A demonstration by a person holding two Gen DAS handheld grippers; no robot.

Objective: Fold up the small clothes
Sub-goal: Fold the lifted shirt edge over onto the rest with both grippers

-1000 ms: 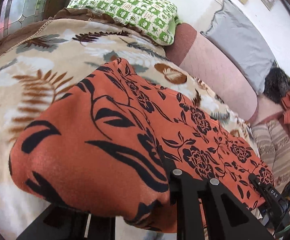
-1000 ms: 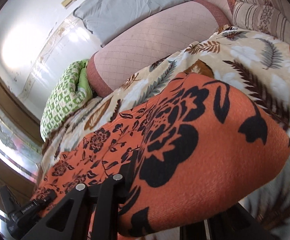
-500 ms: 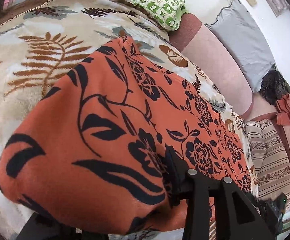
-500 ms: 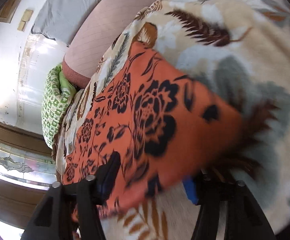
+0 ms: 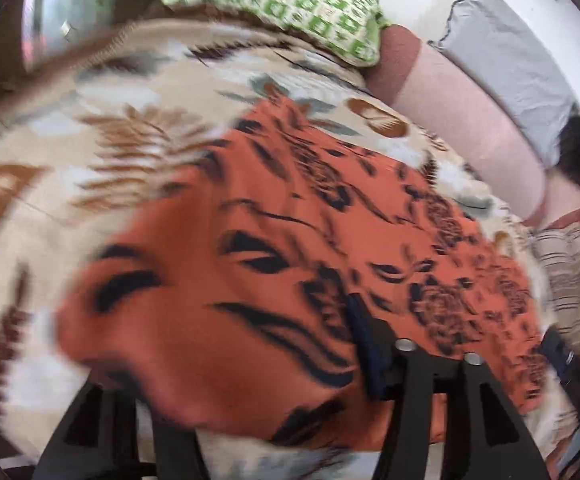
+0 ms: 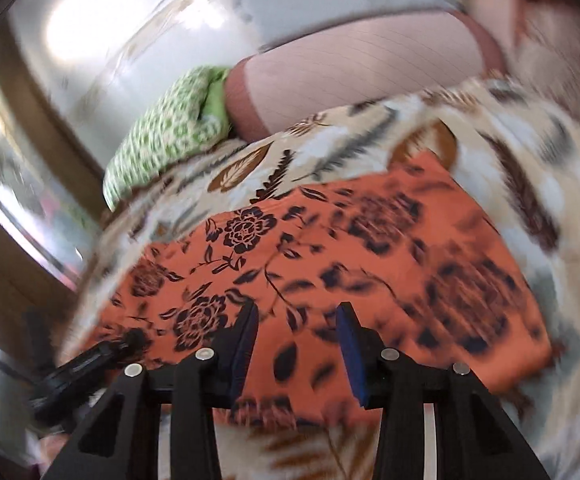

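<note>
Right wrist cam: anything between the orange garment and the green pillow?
Only the leaf-print blanket. In the right wrist view it runs bare from the orange garment to the green pillow.

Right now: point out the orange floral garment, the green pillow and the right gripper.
orange floral garment (image 6: pixel 370 248): right wrist view, middle of the cloth.
green pillow (image 5: pixel 290 4): left wrist view, top face.
right gripper (image 6: pixel 296 344): right wrist view, gap between its fingertips.

left wrist: close, downward | right wrist: close, downward | shared: orange cloth (image 5: pixel 274 264)
</note>
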